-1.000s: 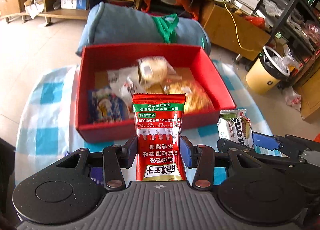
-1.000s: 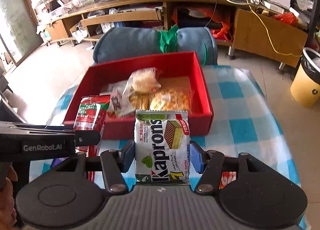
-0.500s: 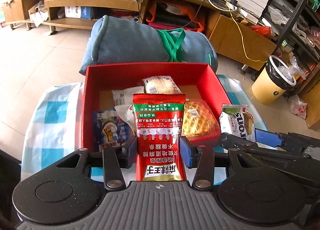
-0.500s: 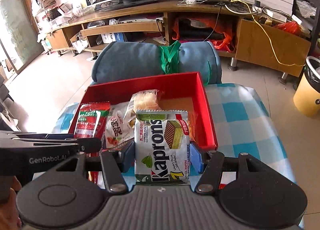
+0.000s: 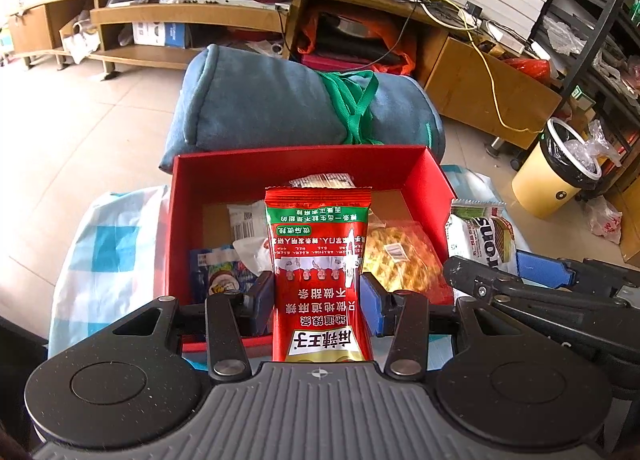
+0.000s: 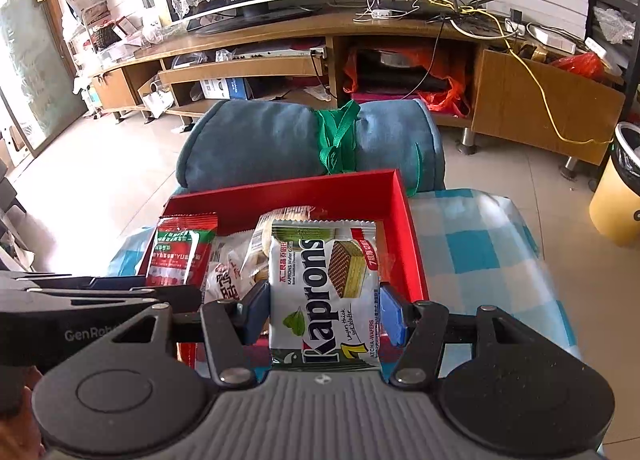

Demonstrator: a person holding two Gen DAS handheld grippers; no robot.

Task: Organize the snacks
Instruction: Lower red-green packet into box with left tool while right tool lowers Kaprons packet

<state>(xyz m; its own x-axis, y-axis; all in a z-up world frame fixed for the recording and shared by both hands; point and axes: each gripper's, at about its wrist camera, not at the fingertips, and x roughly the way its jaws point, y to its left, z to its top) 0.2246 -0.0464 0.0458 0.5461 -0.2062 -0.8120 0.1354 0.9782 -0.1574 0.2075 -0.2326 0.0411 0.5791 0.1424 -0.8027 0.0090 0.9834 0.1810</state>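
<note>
The left wrist view shows a red snack packet (image 5: 319,272) standing upright between the blue pads of the left gripper (image 5: 319,300), which pinches it by both side edges over the near wall of the red box (image 5: 434,176). Inside the box lie a blue packet (image 5: 218,272) at the near left, a white wrapper (image 5: 246,220) behind it, and a clear bag of golden snacks (image 5: 404,256) to the right. In the right wrist view, a green and white Kaprons wafer packet (image 6: 325,292) is clamped in the same way by the right gripper (image 6: 325,310), held upright above the box's near right part. The box sits on a blue and white checked cloth (image 6: 472,252), with a rolled blue cushion (image 6: 260,144) tied by a green strap (image 6: 338,136) touching its far side. Farther off stand a long wooden TV bench (image 6: 400,36) and, at the far right, a yellow waste bin (image 5: 556,176).
</note>
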